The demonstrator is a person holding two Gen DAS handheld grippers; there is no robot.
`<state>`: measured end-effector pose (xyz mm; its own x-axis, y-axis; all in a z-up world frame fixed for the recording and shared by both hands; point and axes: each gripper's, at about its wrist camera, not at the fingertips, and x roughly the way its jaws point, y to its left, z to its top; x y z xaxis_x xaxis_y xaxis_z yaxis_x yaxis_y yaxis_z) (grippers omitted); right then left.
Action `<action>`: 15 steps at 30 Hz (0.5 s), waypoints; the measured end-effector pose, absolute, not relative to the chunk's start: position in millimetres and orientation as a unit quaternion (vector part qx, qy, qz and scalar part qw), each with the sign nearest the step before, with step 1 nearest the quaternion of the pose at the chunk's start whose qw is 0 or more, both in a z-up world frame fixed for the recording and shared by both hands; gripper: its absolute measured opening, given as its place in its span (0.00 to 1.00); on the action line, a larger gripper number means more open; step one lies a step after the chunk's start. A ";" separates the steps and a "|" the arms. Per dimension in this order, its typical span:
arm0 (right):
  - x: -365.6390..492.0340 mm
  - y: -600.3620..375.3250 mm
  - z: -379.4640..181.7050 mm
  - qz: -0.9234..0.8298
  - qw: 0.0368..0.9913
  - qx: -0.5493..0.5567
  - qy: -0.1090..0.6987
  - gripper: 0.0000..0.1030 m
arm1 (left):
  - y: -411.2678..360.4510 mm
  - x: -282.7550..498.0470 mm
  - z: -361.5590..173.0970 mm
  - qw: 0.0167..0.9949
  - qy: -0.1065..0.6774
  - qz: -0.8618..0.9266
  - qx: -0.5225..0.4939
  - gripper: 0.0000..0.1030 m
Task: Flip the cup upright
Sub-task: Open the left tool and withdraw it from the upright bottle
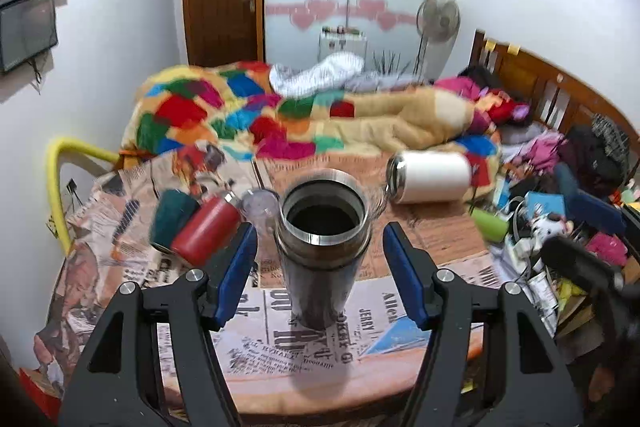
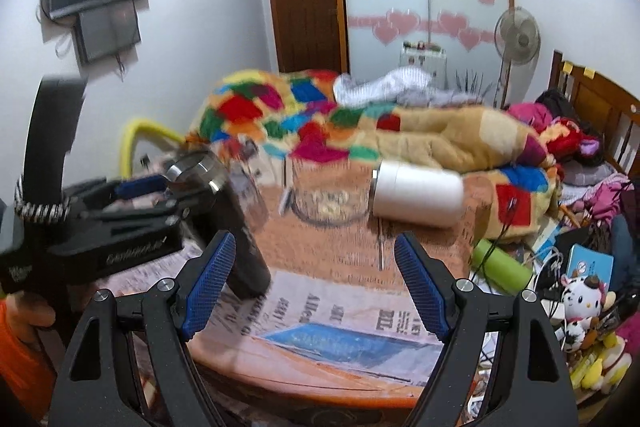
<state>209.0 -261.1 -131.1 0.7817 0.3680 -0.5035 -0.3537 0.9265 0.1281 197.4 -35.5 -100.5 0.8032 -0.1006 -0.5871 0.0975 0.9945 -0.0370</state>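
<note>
Steel cup point(image 1: 322, 251) upright on newspaper, mouth up; left gripper point(image 1: 320, 267) spread apart, right gripper point(image 2: 316, 283) likewise

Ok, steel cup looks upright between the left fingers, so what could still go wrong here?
1. The left gripper is open around the steel cup; pulling back crooked could clip and topple it.
2. The newspaper beneath looks loose, so the tall cup may stand unsteadily.
3. The red bottle lies near the left finger.
</note>
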 end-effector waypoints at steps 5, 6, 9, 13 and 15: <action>170.0 -269.1 -86.2 0.195 0.960 0.033 0.200 0.77 | -20.9 136.5 -47.2 0.972 0.231 -0.043 -0.007 0.67; 162.1 -269.9 -78.4 0.197 0.962 0.036 0.187 0.77 | -18.5 121.5 -36.2 0.977 0.211 -0.039 -0.006 0.69; 135.4 -270.1 -56.4 0.205 0.967 0.045 0.146 0.77 | -11.5 81.9 -11.8 0.986 0.161 -0.032 -0.009 0.73; 109.8 -265.4 -41.9 0.212 0.970 0.047 0.109 0.77 | -6.9 39.4 7.5 0.993 0.115 -0.029 -0.016 0.79; 98.7 -261.6 -38.5 0.212 0.972 0.045 0.095 0.78 | -7.7 21.9 12.3 0.995 0.096 -0.024 -0.014 0.83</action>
